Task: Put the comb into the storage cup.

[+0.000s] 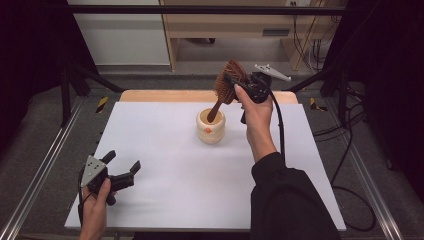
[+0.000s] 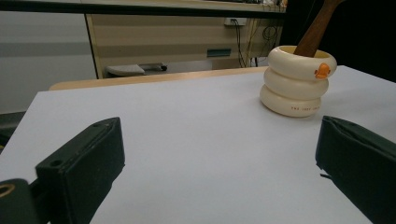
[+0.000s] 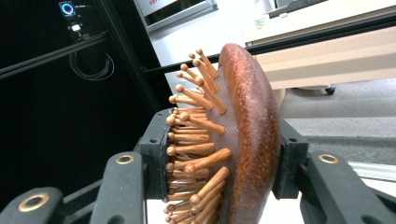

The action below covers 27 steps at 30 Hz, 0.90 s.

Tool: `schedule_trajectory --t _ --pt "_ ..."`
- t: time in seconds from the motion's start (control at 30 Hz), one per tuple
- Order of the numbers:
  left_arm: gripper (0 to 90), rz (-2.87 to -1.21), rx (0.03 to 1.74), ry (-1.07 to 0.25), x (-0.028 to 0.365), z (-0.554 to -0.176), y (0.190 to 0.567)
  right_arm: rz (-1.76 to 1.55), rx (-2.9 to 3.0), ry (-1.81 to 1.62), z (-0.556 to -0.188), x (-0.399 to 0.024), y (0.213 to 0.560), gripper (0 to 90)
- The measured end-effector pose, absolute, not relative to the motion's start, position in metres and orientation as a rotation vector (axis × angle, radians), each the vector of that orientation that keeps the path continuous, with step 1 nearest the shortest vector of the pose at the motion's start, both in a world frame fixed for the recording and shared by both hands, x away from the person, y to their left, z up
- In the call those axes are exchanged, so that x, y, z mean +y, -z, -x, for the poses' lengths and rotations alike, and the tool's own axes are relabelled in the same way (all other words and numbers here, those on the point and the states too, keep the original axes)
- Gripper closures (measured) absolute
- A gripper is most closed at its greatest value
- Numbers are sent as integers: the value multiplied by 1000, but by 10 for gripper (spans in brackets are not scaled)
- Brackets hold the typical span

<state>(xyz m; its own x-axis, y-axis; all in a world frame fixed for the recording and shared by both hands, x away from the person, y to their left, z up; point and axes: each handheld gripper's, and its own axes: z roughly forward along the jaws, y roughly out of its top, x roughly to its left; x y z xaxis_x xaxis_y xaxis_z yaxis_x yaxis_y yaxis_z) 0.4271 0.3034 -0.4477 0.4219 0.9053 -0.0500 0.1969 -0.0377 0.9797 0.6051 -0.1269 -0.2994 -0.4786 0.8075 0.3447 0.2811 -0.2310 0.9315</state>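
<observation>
White rectangular tabletop (image 1: 165,165) is lying on a pale wooden board, with grey floor and dark frame rails around it.

Person's right forearm in a black sleeve (image 1: 290,200) is reaching in over the tabletop's right half; the right gripper (image 1: 231,82) is sitting raised above the far middle of the tabletop, its fingers (image 3: 154,149) closed partway on the head of a reddish-brown wooden paddle hairbrush (image 1: 227,85). In the right gripper view one pad is pressing the wooden-pinned side, the other the smooth rounded back. The brush is tilting, head up and away, handle slanting down.

Cream ceramic holder shaped like three stacked rings (image 1: 210,126), with a small orange mark on its side, is standing upright at the far centre of the tabletop. The handle end of the hairbrush is sitting inside its mouth; whether it is touching the bottom cannot be told.

Left gripper (image 1: 122,167) is resting low at the near left corner, well apart from the holder, its fingers (image 2: 81,161) spread wide with bare tabletop between them.
</observation>
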Motion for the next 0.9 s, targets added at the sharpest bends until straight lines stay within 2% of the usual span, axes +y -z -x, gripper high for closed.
schedule_trajectory --t 0.9 --pt "15 -1524 1017 -767 304 -427 448 -1335 1650 -1735 -609 -124 323 504"
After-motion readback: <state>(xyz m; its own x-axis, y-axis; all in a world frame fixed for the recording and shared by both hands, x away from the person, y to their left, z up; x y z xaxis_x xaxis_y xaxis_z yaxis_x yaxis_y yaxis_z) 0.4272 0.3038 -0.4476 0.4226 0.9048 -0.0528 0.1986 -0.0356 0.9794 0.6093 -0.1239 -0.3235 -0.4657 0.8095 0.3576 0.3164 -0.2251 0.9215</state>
